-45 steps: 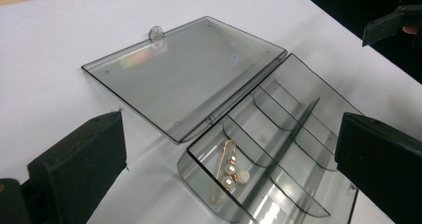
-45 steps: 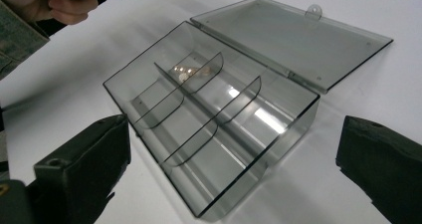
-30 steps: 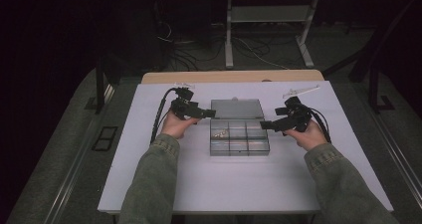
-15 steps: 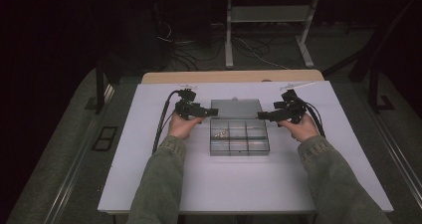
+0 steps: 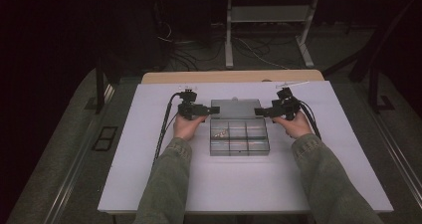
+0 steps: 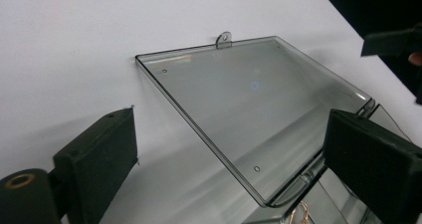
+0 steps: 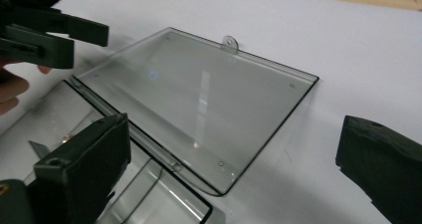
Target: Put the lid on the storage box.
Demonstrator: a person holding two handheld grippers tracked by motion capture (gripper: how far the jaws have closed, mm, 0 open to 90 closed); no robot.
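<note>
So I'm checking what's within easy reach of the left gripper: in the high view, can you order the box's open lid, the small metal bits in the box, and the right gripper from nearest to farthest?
From the left gripper:
1. Open lid, right beside the jaws, lying flat on the far side of the box.
2. Small metal bits, in the box's far-left compartment, a little nearer the person.
3. Right gripper, across the lid, at its other end.

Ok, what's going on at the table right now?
A person holds a gripper in each hand at either end of a clear compartment box on the white table. Its lid lies flipped open. The left gripper and right gripper both stand open, holding nothing, at the lid's side edges. Small metal parts sit in one compartment.
</note>
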